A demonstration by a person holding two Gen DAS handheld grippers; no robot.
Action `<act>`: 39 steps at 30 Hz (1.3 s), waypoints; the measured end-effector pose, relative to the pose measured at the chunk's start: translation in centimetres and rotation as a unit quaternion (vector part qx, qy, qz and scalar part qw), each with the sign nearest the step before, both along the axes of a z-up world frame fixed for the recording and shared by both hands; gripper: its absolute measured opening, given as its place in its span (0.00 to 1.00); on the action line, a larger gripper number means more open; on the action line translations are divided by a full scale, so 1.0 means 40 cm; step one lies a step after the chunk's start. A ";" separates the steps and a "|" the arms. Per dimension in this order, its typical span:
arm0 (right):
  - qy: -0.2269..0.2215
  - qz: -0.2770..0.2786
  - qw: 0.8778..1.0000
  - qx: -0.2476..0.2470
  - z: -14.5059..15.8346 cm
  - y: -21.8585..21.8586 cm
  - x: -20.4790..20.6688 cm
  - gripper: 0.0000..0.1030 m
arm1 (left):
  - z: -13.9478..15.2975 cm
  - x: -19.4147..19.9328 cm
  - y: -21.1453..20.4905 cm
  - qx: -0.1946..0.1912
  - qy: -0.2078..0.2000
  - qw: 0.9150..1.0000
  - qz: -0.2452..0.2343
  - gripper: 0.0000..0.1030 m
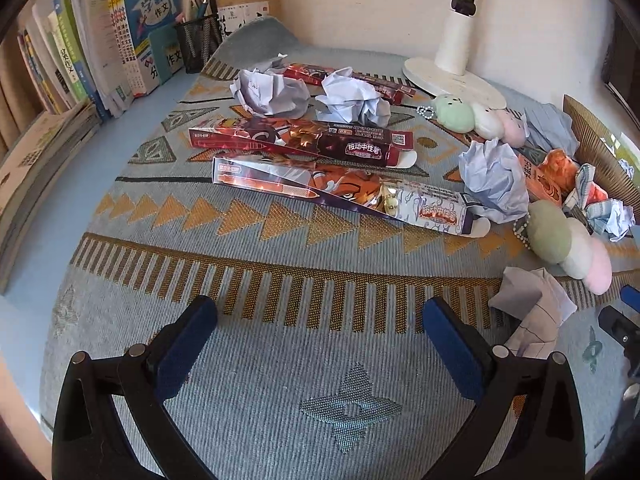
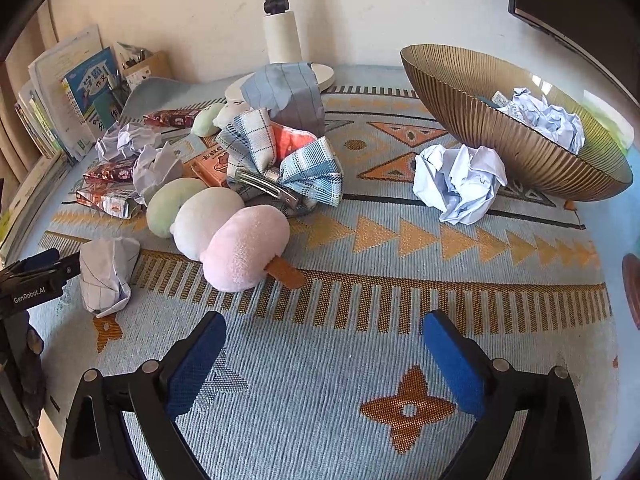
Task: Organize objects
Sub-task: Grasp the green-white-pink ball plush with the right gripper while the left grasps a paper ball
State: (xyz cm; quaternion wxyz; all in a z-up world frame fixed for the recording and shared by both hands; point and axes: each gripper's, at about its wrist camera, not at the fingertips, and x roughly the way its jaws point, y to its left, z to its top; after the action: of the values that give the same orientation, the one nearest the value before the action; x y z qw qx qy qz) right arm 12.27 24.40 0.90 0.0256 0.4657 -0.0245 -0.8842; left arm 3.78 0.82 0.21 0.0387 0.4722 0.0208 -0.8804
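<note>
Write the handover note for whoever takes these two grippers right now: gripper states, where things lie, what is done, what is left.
Left gripper: open, empty, over bare mat.
Right gripper: open, empty.
Done: crumpled paper already lies in the ribbed bowl.
Left: paper ball beside the bowl, another near the left gripper, more among the pen boxes; plush skewers and hair bow unsorted.

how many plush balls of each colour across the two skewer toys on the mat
green balls: 2
white balls: 2
pink balls: 2
total: 6
</note>
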 end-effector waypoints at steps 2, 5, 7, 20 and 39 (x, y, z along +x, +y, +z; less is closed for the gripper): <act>-0.001 0.001 1.000 0.004 -0.001 -0.003 -0.001 0.96 | 0.000 0.000 -0.001 0.000 0.000 1.000 0.000 1.00; 0.000 0.003 1.000 0.002 0.000 -0.003 -0.001 0.96 | 0.000 -0.001 -0.003 0.000 0.000 1.000 -0.001 1.00; 0.002 0.006 1.000 -0.002 0.003 -0.004 0.000 0.96 | 0.000 -0.001 -0.004 0.000 0.000 1.000 -0.001 1.00; 0.008 0.074 0.997 -0.020 0.021 -0.127 -0.087 0.62 | 0.078 0.065 -0.062 0.089 0.068 0.993 -0.043 0.99; -0.019 -0.004 0.998 -0.064 0.042 -0.089 0.116 0.76 | 0.033 0.063 0.222 -0.011 0.035 0.966 -0.258 0.53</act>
State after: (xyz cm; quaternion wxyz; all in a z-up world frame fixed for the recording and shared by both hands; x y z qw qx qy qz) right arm 16.92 20.84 2.58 0.0516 0.4798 -0.0837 -0.8718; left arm 6.31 9.70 1.53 -0.1848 0.4305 -0.1099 -0.8766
